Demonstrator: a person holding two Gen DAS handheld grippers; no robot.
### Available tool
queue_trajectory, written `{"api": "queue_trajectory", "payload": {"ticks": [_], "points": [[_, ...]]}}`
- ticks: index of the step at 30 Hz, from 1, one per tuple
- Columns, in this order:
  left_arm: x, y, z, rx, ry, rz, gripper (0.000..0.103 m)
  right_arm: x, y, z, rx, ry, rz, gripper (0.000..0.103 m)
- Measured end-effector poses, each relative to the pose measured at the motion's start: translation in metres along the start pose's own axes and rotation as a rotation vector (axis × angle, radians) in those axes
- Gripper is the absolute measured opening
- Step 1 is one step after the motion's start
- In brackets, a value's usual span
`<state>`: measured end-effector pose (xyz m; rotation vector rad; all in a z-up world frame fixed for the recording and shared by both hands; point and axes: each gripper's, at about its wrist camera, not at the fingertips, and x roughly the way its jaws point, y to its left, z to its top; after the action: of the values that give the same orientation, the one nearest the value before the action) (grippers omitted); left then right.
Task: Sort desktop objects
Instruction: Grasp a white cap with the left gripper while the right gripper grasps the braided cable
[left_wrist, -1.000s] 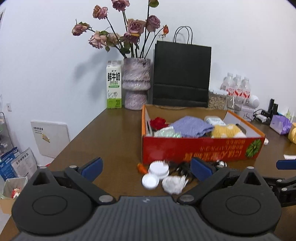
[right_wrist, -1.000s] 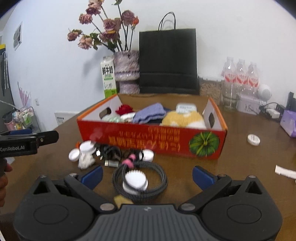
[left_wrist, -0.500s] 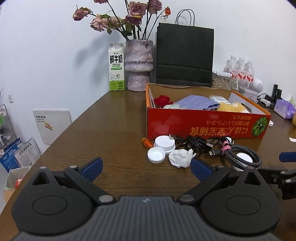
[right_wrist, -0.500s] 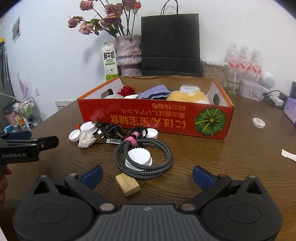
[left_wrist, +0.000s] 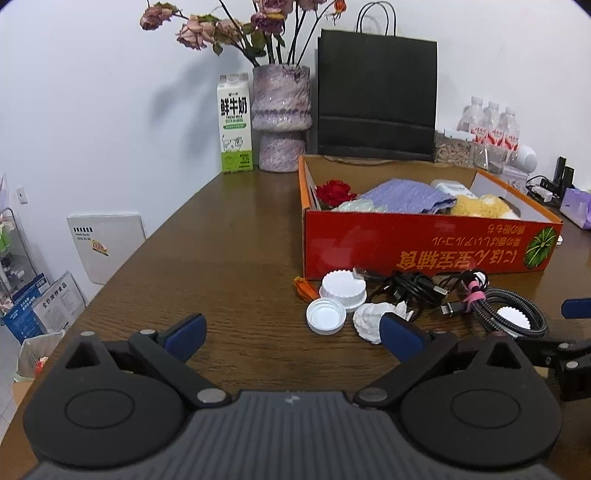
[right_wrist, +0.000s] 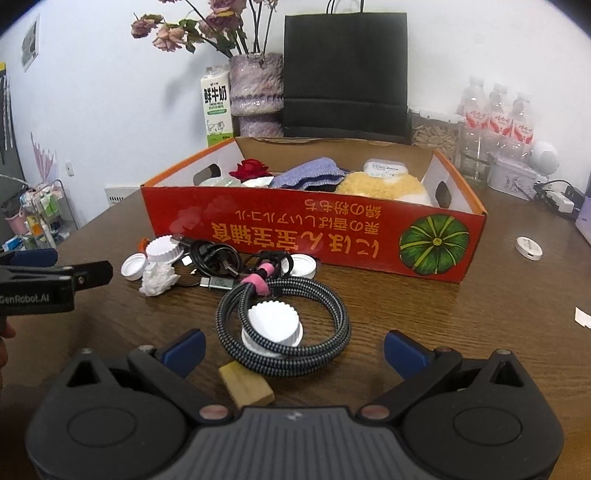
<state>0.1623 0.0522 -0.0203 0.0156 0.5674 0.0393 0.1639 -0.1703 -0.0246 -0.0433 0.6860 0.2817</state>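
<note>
Clutter on the table (left_wrist: 229, 258) now fills more of both wrist views than a second ago: the grippers have pulled back and dropped lower, so the red box (right_wrist: 310, 236) no longer hides the loose items in front of it, and a tan block (right_wrist: 246, 384) has come into sight under the right camera. That suggests the sorting is at a choosing stage, with nothing picked up yet. The left gripper (left_wrist: 291, 332) hovers low and level above bare wood, its fingers spread wide and empty; a white open cap (left_wrist: 325, 316) and a crumpled white lump (left_wrist: 373, 317) lie at about 1 o'clock from it, just ahead of its right finger. The right gripper (right_wrist: 293, 350) is likewise spread and holds nothing, pointing at 12 o'clock toward the braided cable coil (right_wrist: 284, 325) with a white ridged lid (right_wrist: 272, 322) sitting inside the ring. Black cables (right_wrist: 218, 258) lie tangled at 11 o'clock, touching the box front. Whether the pink tie (right_wrist: 256, 282) binds both cables is hard to judge from here.
</note>
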Motion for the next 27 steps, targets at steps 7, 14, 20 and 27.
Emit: {"api": "queue_trajectory", "payload": {"ticks": [7, 14, 20, 27], "points": [[0.02, 0.0, 0.004, 0.002, 0.046, -0.001, 0.084, 0.021, 0.0, 0.011, -0.006, 0.032, 0.002, 0.103], [0.039, 0.0, 0.005, -0.002, 0.092, -0.016, 0.067, 0.038, 0.002, 0.015, -0.009, 0.052, -0.005, 0.103], [0.044, -0.004, 0.005, 0.018, 0.088, -0.029, 0.059, 0.044, 0.003, 0.016, -0.027, 0.047, -0.018, 0.103], [0.046, -0.006, 0.007, 0.027, 0.076, -0.059, 0.03, 0.044, 0.002, 0.015, -0.029, 0.032, -0.014, 0.103]]}}
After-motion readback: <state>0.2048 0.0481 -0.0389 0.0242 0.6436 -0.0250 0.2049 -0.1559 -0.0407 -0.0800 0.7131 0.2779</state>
